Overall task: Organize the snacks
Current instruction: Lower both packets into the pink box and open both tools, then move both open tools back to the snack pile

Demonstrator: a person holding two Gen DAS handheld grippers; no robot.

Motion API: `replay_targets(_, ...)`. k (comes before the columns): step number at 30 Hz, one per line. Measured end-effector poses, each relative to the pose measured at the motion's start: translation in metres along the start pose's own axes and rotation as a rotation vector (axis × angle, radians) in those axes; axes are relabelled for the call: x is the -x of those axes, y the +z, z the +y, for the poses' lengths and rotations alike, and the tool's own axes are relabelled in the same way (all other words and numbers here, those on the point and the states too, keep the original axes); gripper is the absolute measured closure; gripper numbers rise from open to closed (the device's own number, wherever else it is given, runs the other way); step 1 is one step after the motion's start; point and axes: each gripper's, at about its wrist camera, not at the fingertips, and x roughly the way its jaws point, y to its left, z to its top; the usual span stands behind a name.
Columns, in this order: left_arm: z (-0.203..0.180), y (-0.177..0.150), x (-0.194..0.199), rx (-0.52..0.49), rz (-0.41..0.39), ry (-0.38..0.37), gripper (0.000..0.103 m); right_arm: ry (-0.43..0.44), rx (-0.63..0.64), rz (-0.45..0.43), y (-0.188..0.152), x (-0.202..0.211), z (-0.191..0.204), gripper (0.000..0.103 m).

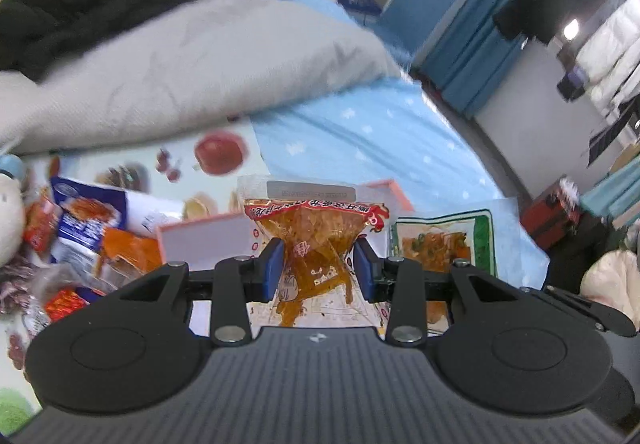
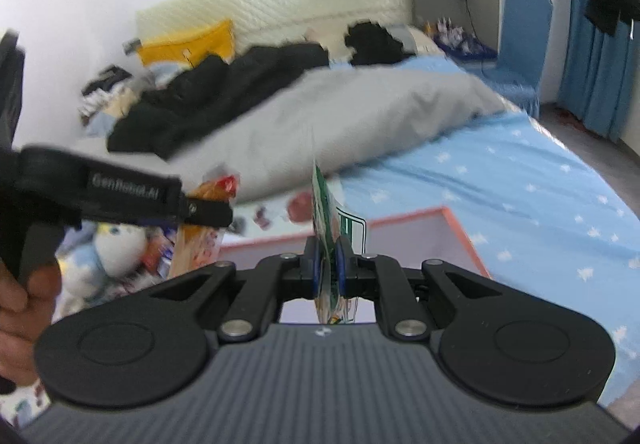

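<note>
Snack packet of clear plastic with orange-brown strips (image 1: pixel 316 244) sits pinched between the blue pads of the left gripper (image 1: pixel 318 268), above the pink-rimmed shallow box (image 1: pixel 200 240) on the bed; its lower end is cut off behind the gripper body. Right gripper (image 2: pixel 326 264) has its jaws nearly together on a flat green-and-white snack packet (image 2: pixel 324 212), seen edge-on, print unreadable. Blue star-patterned bedsheet (image 2: pixel 520 196) lies open toward the bed's right edge; the loose snack pile (image 1: pixel 80 228) at left is blurred.

Snack pile (image 1: pixel 80 228) left of box (image 2: pixel 440 240) on bed (image 2: pixel 520 196), duvet (image 2: pixel 360 112) behind them, clothes (image 2: pixel 224 92) on duvet.
</note>
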Motion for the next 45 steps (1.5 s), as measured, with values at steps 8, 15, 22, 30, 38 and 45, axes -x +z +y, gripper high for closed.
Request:
replay_targets(8,-0.004,-0.019,-0.062,-0.051,0.124,0.053,0.059,-0.024,-0.067,0.114,-0.041,-0.044,-0.033,0.090)
replay_targets(15,0.006,-0.033,-0.084,-0.060,0.175,0.061,0.053,-0.021,-0.073,0.147,-0.060,-0.054,-0.035,0.090)
replay_targets(22,0.005,-0.031,-0.078,-0.090,0.162,0.079,0.026,-0.046,-0.058,0.153,-0.062,-0.051,-0.038,0.037)
replay_targets(30,0.003,-0.026,-0.033,-0.104,0.053,0.042,0.026,-0.028,-0.040,0.050,-0.044,-0.018,-0.027,0.038)
replay_targets(38,0.013,-0.029,0.037,-0.109,-0.101,0.024,0.026,0.015,-0.006,-0.079,-0.024,0.022,-0.001,0.038)
replay_targets(45,0.039,-0.043,0.089,-0.076,-0.200,0.025,0.026,0.081,0.036,-0.166,-0.019,0.050,0.034,0.038)
